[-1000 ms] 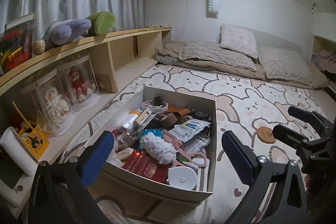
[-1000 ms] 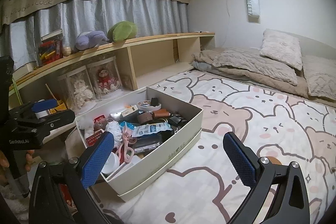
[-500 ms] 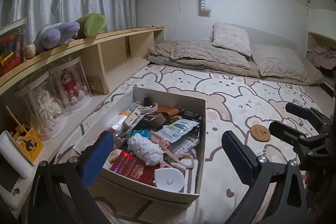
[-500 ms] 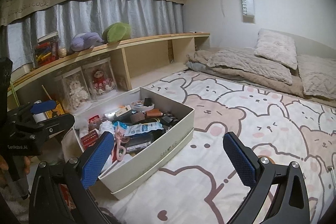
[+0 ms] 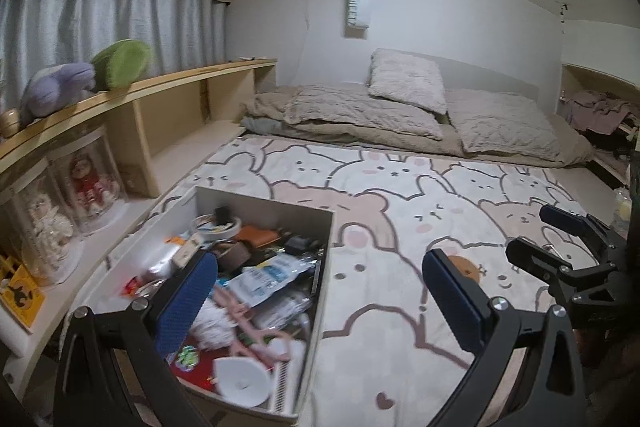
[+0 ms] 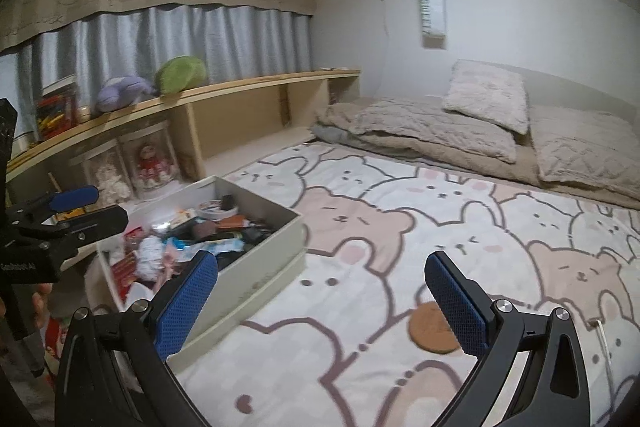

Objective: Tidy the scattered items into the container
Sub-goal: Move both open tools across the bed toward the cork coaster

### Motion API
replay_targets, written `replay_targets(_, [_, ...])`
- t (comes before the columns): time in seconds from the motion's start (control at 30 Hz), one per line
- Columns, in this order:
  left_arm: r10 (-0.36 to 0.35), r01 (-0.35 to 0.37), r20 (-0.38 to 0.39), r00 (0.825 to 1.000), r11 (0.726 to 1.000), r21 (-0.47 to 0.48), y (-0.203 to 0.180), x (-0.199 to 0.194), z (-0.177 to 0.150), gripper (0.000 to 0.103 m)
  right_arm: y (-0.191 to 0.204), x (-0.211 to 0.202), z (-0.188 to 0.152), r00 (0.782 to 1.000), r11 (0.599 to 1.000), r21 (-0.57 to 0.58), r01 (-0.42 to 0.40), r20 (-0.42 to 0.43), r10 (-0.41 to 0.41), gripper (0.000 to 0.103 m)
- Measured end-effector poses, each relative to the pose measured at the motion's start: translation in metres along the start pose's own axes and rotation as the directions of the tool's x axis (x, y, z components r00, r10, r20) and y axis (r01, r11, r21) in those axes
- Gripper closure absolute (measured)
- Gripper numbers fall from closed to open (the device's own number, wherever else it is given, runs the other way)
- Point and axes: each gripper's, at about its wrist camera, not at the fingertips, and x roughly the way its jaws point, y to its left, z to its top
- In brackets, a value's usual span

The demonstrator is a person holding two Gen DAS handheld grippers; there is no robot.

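Right wrist: claw (image 6: pixel 320 301) agape above coaster (image 6: pixel 434 327)

Bedsheet (image 6: pixel 460 227) white-pink bear-and-rabbit print; box (image 6: pixel 256 267) cream; coaster (image 6: pixel 430 331) brown; curtain (image 6: pixel 180 43) grey.

Ahead, past the fingertips, a bedspread (image 5: pixel 400 227) printed with bears and rabbits; farther ahead, beige pillows (image 5: pixel 404 83) piled on a folded quilt (image 6: pixel 424 131); off to the left, a wooden shelf (image 6: pixel 240 87) carrying a purple plush (image 6: pixel 120 93) beside a green plush (image 6: pixel 180 75); below it, dolls in clear cases (image 5: pixel 88 183); grey curtains (image 6: pixel 180 39) behind; up on the far wall, a hanging bag (image 5: pixel 358 7).
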Motion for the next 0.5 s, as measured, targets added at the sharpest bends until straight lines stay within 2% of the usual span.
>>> replay_targets(0.17, [-0.057,0.057,-0.001,0.998,0.998,0.0,-0.024,0.017,0.006,0.0,-0.026,0.001,-0.005,0.999,0.999,0.006,0.042,-0.009,-0.042,0.0])
replay_targets(0.5, [-0.119,0.119,0.0,0.993,0.992,0.041,-0.07,0.045,0.015,0.0,-0.067,0.007,-0.02,0.993,0.994,0.008,0.111,-0.045,-0.111,0.0])
